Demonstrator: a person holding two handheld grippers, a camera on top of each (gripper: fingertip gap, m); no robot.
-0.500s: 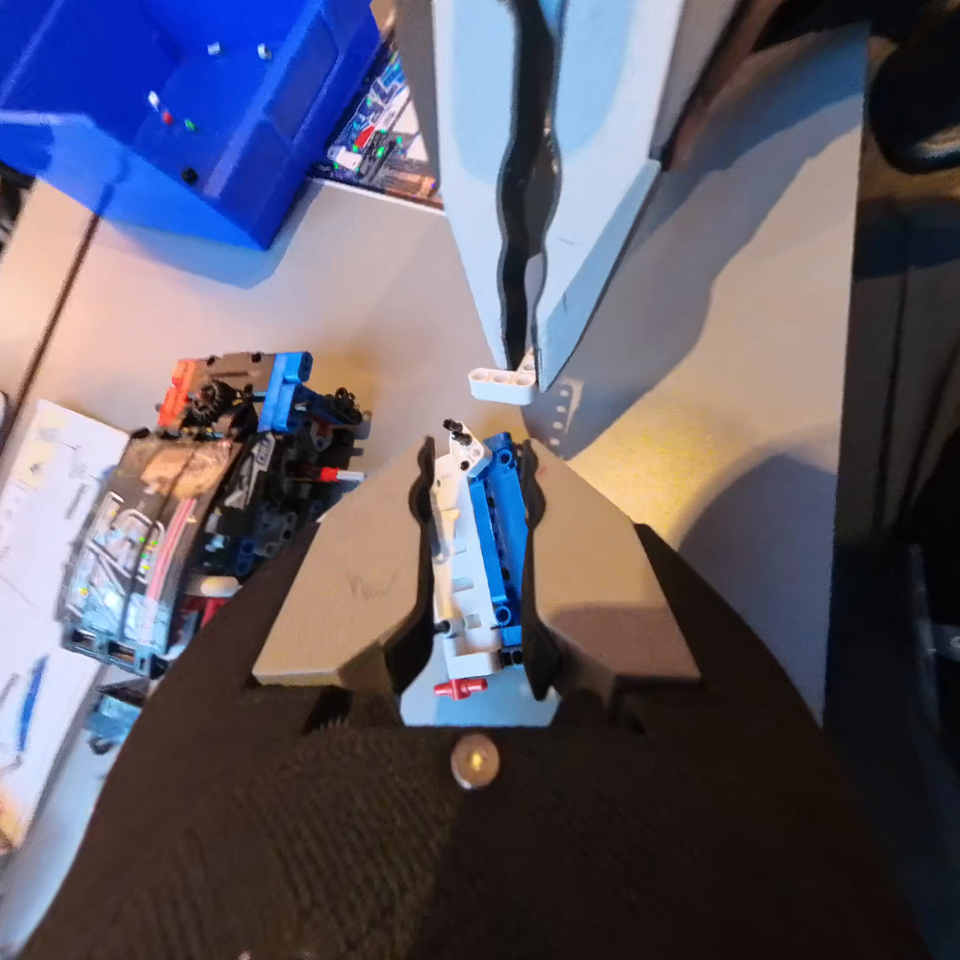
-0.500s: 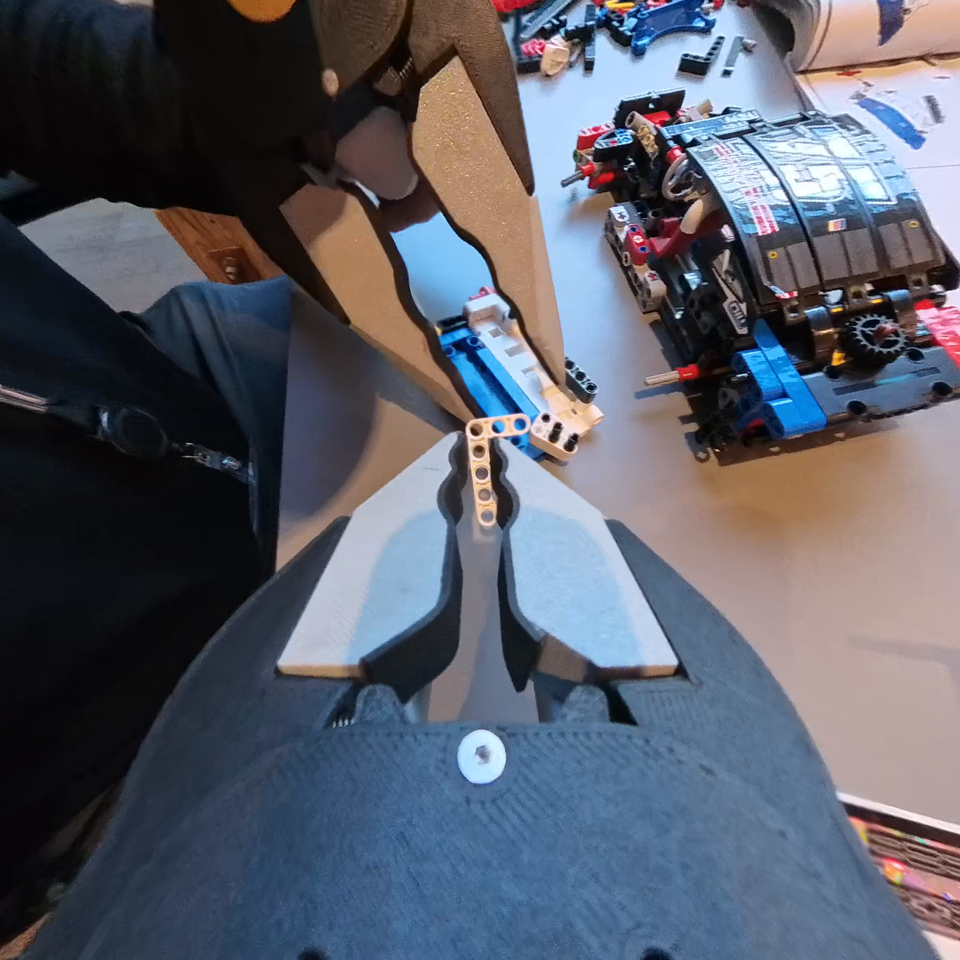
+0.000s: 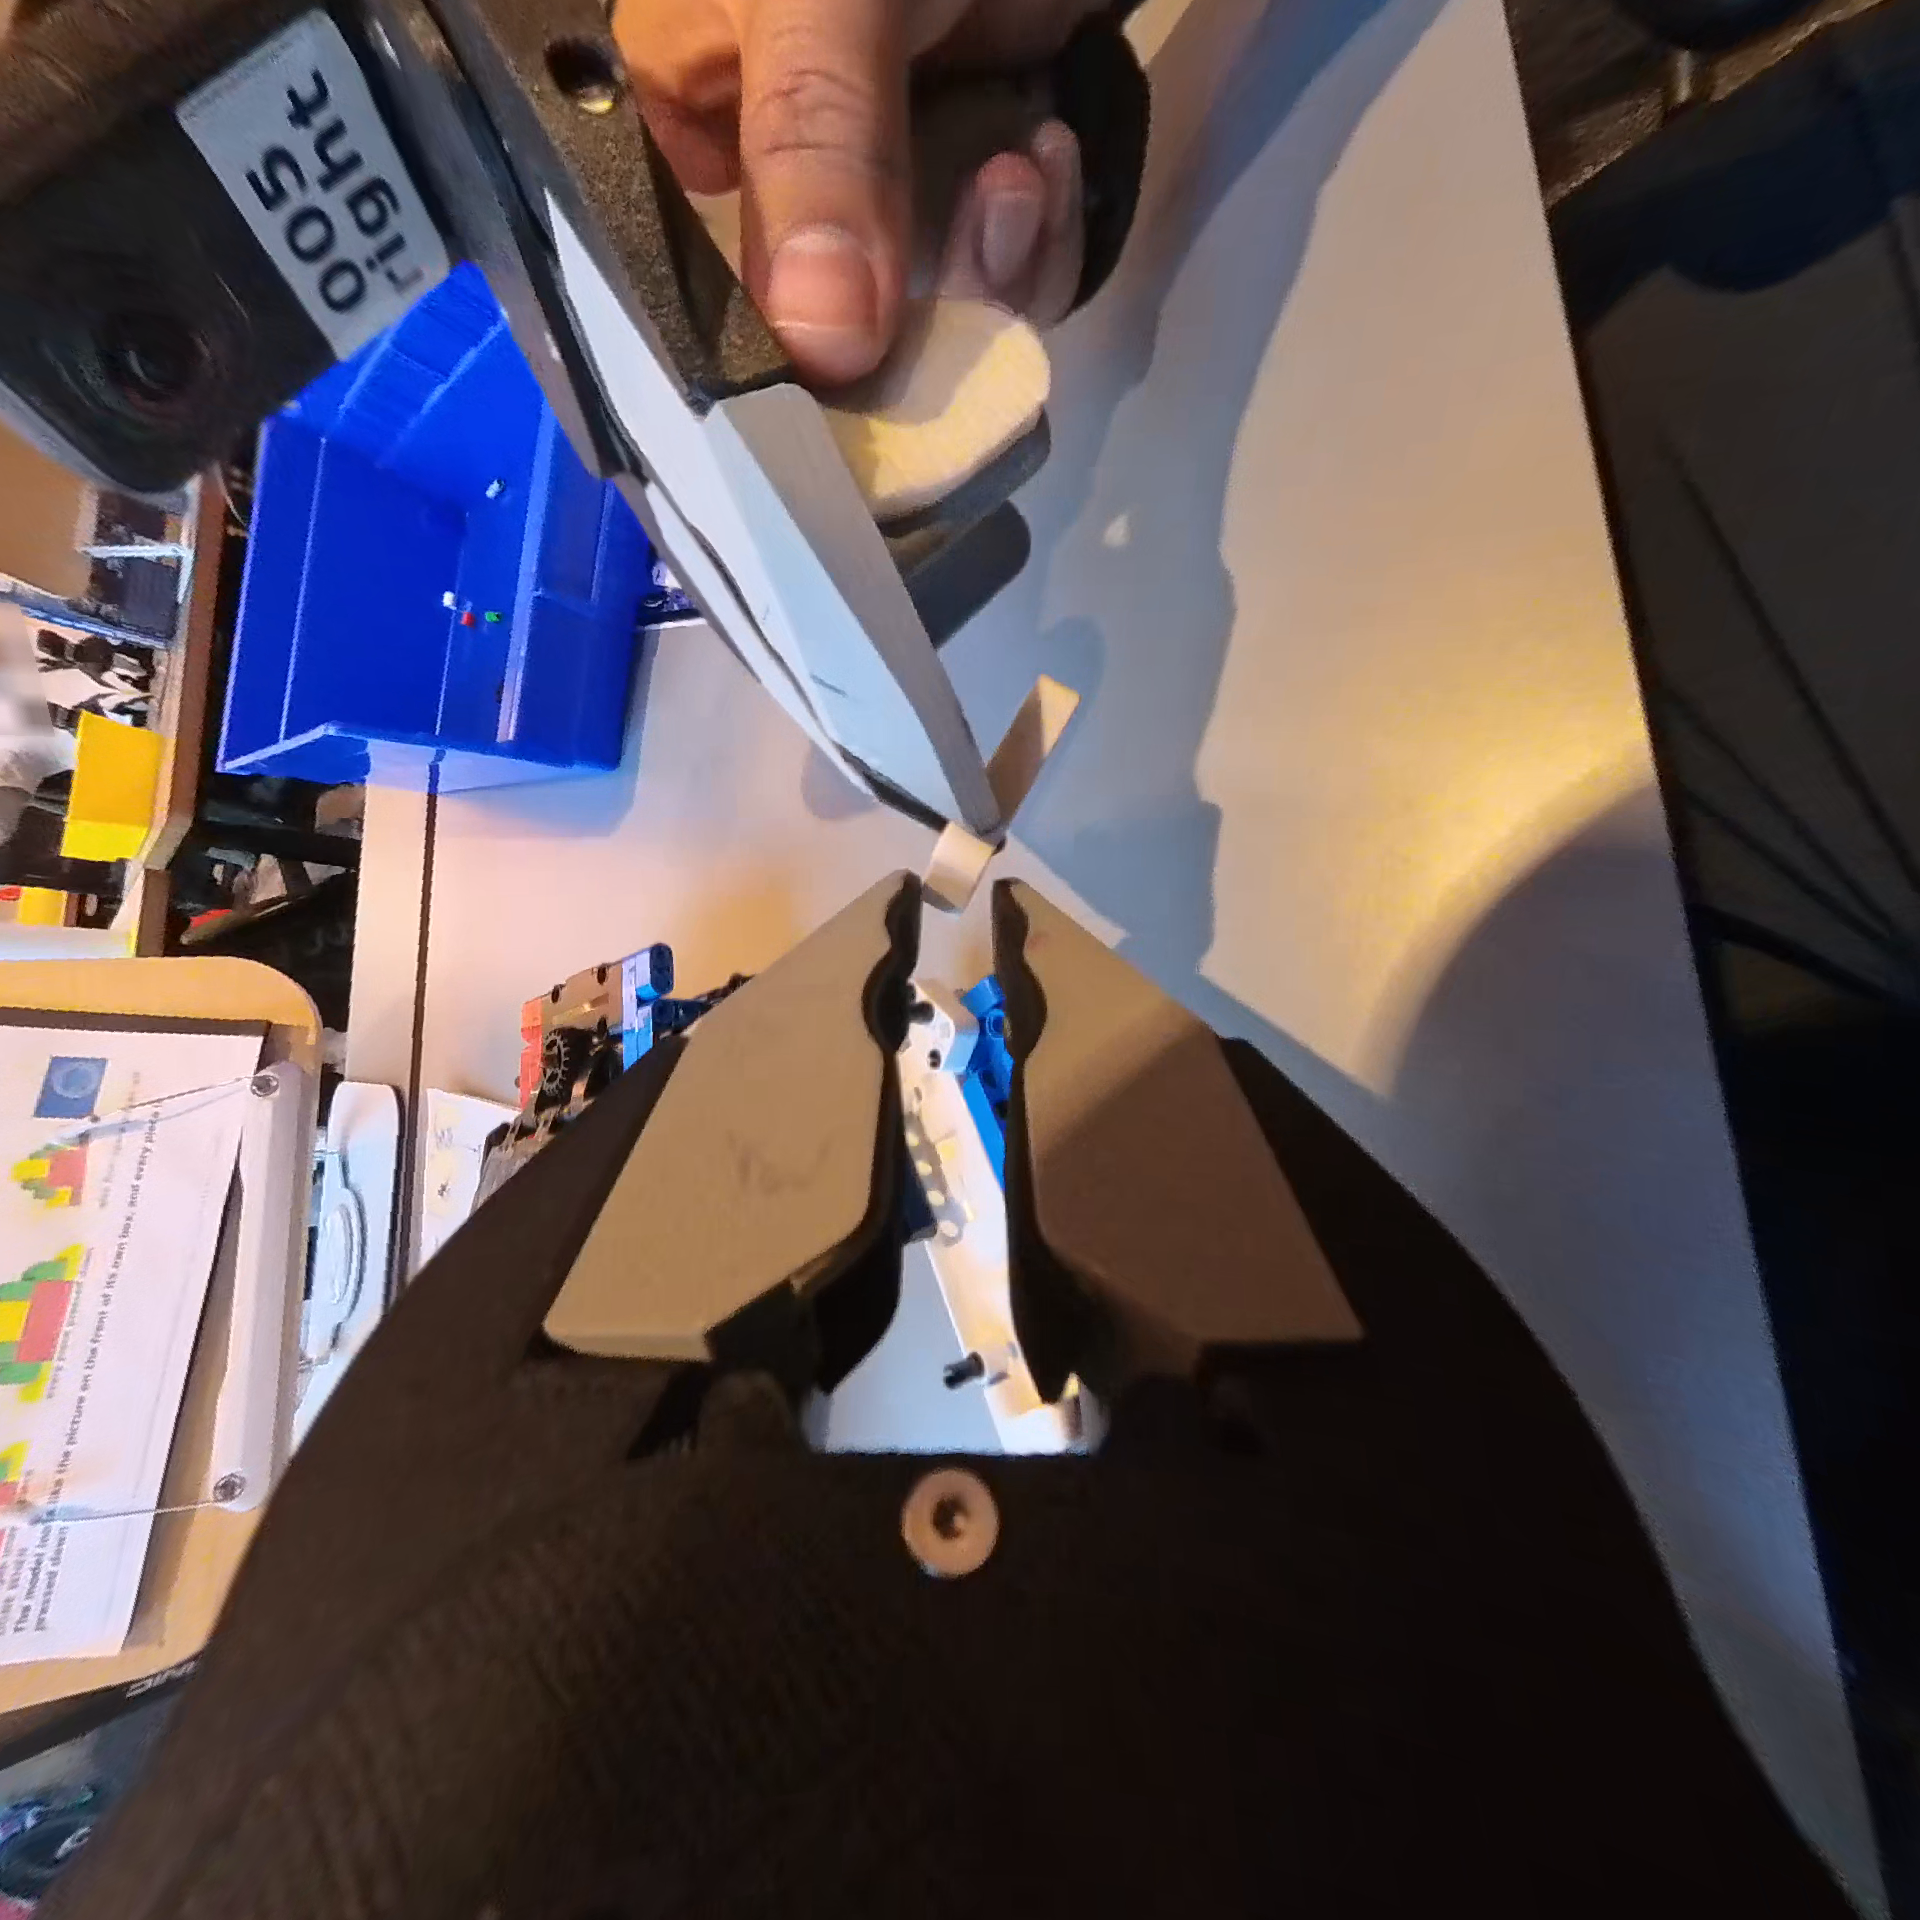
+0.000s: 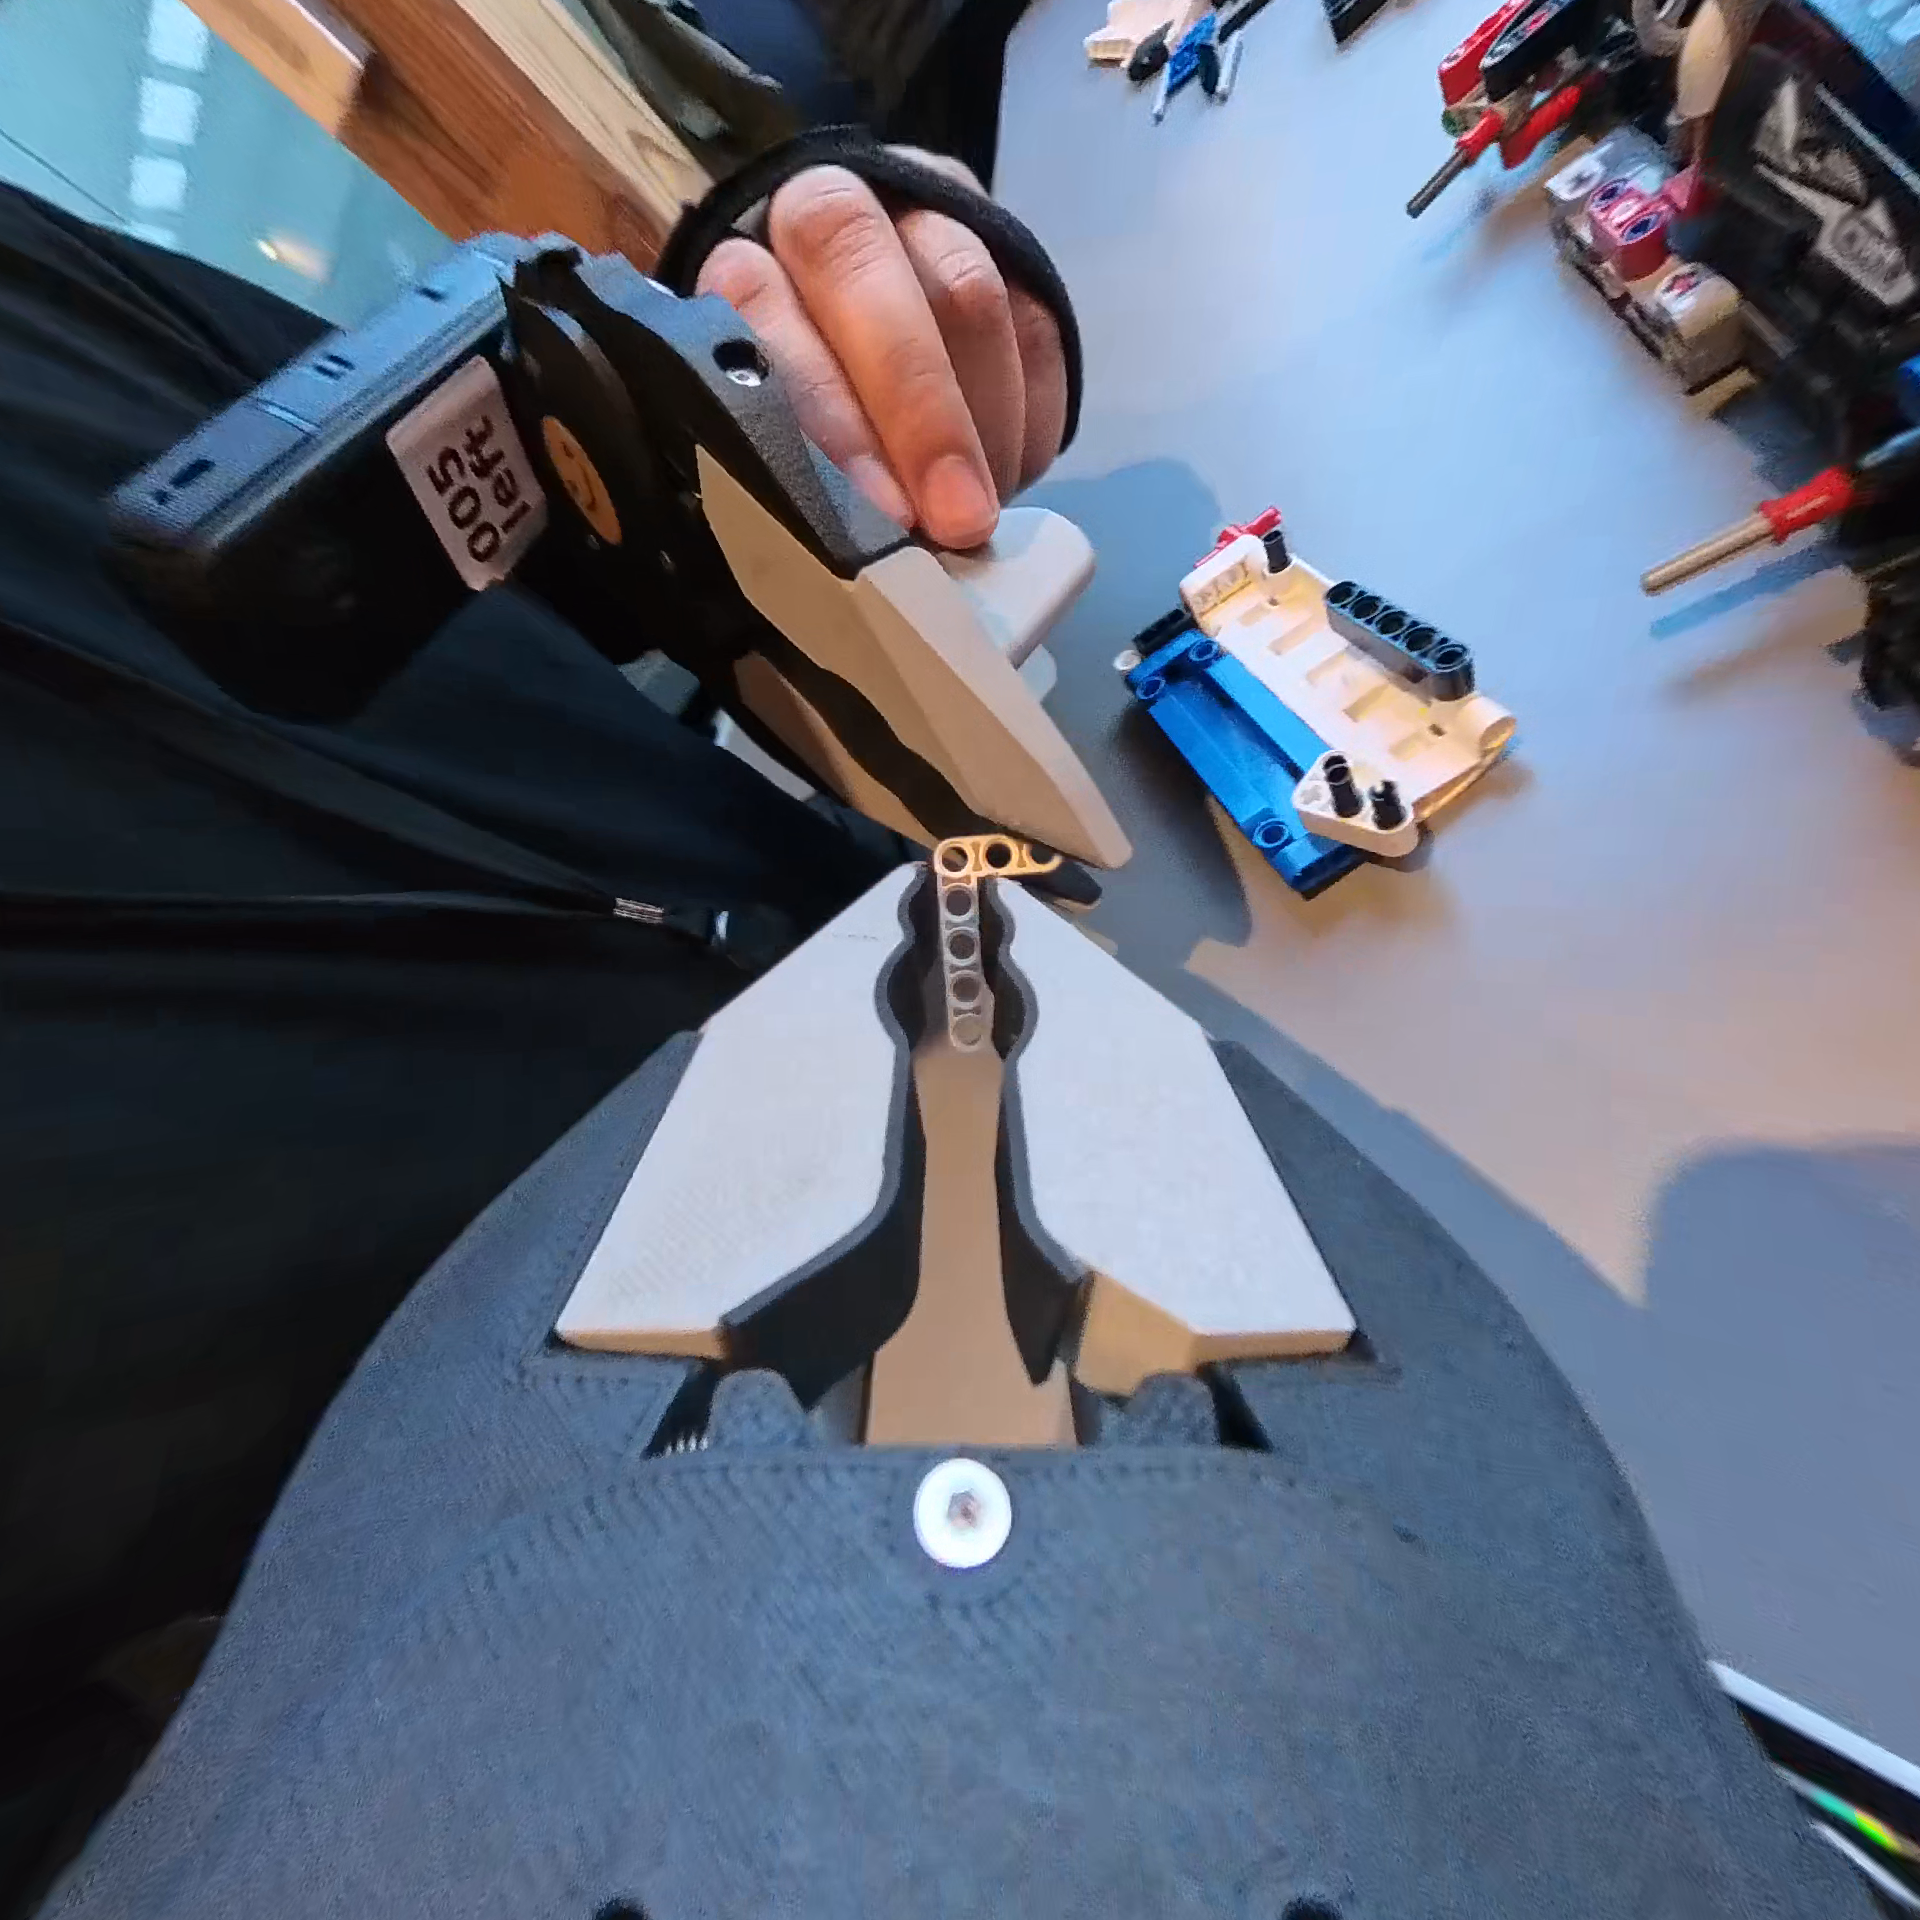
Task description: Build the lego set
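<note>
While clamped in right tongs point(image 4: 961, 894) — L-beam point(image 4: 961, 966) long axis forward.

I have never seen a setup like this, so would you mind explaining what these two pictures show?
A person holds a handheld two-finger gripper in each hand, and a camera on each looks forward along its fingers. One picture is from the left gripper, whose jaws stand open with nothing between them. The other is from the right gripper, shut on a white L-shaped beam. Each view also shows the other gripper opposite, with a hand on it. On the grey table lie a blue-and-white assembly and a partly built car.
</note>
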